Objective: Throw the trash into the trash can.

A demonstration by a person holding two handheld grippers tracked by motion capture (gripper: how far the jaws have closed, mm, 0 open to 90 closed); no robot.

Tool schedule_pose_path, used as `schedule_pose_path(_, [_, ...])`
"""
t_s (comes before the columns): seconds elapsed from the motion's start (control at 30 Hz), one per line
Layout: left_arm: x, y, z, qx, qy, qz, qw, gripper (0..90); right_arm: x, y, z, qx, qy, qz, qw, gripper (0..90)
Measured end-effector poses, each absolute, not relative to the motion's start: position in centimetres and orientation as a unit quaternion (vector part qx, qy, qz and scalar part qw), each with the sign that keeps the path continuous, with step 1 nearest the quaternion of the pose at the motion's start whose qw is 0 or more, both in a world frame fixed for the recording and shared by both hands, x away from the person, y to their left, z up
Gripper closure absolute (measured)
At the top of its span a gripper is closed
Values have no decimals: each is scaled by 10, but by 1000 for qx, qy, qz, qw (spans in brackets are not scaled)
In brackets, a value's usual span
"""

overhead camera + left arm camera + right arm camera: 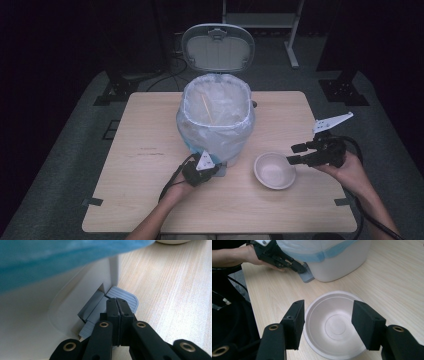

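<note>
No brand, label or legible writing appears on any item.

The pedal bin [216,131] stands at centre frame in the high view: a white plastic body, lined with a translucent bag showing a blue band, its oval grey lid [218,47] raised upright behind it. A thin stick leans inside the bag. The ribbed grey pedal [125,298] projects from the bin base.

The left gripper [212,170], lower centre, has its jaws fully closed with nothing between them; the tips press on the pedal.

The bowl [274,170], round, white and matte with concentric rings inside, sits on the pale wood-grain table [150,150], right of the bin.

The right gripper [295,153], right of the bowl, holds its jaws moderately wide and empty; in the right gripper view they straddle the bowl from above.
</note>
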State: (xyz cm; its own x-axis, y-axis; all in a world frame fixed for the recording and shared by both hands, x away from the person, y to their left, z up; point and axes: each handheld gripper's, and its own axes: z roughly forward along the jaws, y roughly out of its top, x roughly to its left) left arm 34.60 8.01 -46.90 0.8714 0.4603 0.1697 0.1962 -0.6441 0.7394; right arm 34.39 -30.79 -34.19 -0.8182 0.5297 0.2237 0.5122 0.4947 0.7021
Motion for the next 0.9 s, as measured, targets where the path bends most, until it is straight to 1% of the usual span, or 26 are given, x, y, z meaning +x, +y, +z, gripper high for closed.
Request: schedule_pose_path(0.9, [346,80,-469,889,185,173,381,900,325,-302,-372,289,870,399,-1,419])
